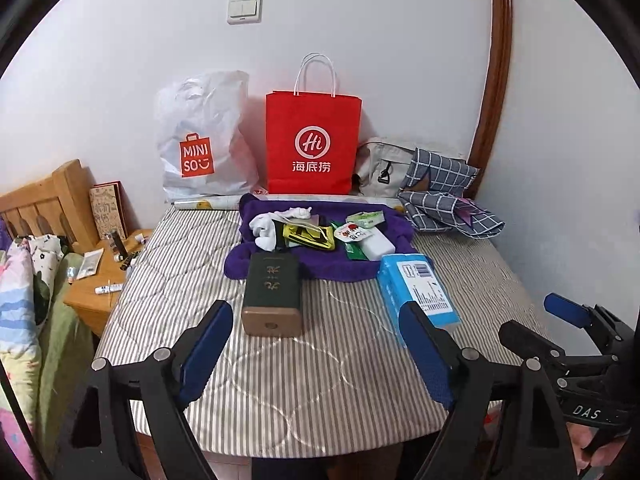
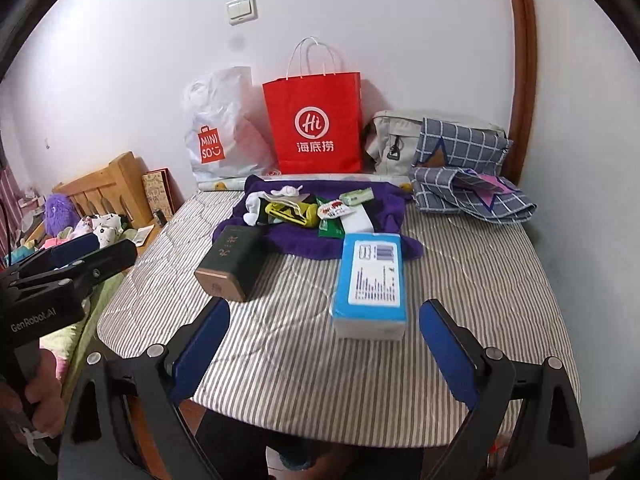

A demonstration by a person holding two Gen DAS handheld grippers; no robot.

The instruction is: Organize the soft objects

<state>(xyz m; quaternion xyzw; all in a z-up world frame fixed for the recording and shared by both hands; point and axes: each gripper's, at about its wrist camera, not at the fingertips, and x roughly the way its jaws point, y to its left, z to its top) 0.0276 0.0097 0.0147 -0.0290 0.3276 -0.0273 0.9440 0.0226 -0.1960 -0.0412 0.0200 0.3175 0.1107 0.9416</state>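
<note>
Hovered with both claws, left gripper [image 1: 318, 338] and right gripper [image 2: 324, 340], released and empty; judged next: reaching toward twelve o'clock for white socks [image 1: 267, 229] on purple towel [image 1: 320, 264].

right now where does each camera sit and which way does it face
Left wrist: on the left tool, facing across the striped bed toward the red bag; right tool shows at right.
Right wrist: on the right tool, same facing; left tool at left.
Shared: green box, blue box.
</note>
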